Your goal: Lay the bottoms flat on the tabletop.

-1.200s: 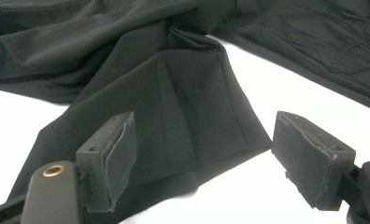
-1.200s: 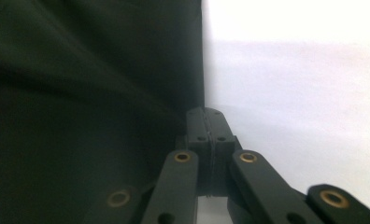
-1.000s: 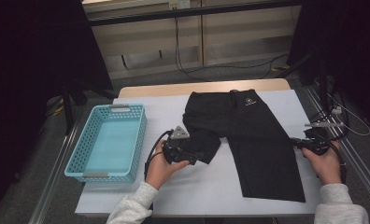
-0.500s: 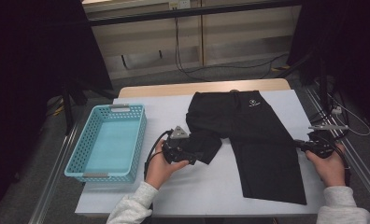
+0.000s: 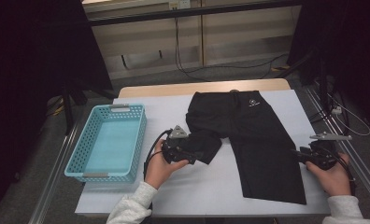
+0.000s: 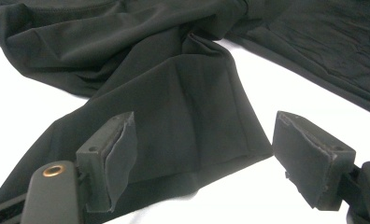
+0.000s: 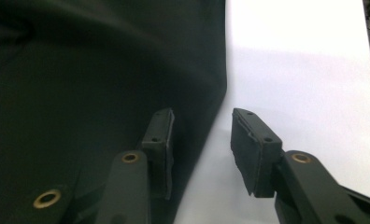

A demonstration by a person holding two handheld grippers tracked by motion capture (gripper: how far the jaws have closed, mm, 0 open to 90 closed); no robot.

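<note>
- A pair of black trousers (image 5: 255,140) lay flat on the white table (image 5: 197,191), waistband toward the far edge and a small white logo near the waist.
- The right leg of the trousers ran straight toward the person; the left leg was folded back on itself — its hem end lay bunched at the middle of the table, just beside the left gripper (image 5: 185,151).
- The left gripper was held in the person's left hand (image 5: 162,165), with its jaws spread wide. In the left gripper view (image 6: 204,163) the folded leg's hem lay between the two jaws, and neither pad pressed on the cloth.
- The right gripper (image 5: 309,156) was held in the person's right hand (image 5: 335,175) at the outer edge of the straight leg, near the table's right side.
- The right gripper's jaws had just been opening. In the right gripper view (image 7: 202,149) they stood apart — one jaw lay over the black cloth, the other over the bare table, with the leg's edge running between them and no pad pinching it.
- A light blue perforated basket (image 5: 87,151) stood on the left part of the table, well apart from the trousers.
- Cables (image 5: 192,70) lay on the floor beyond the table.
</note>
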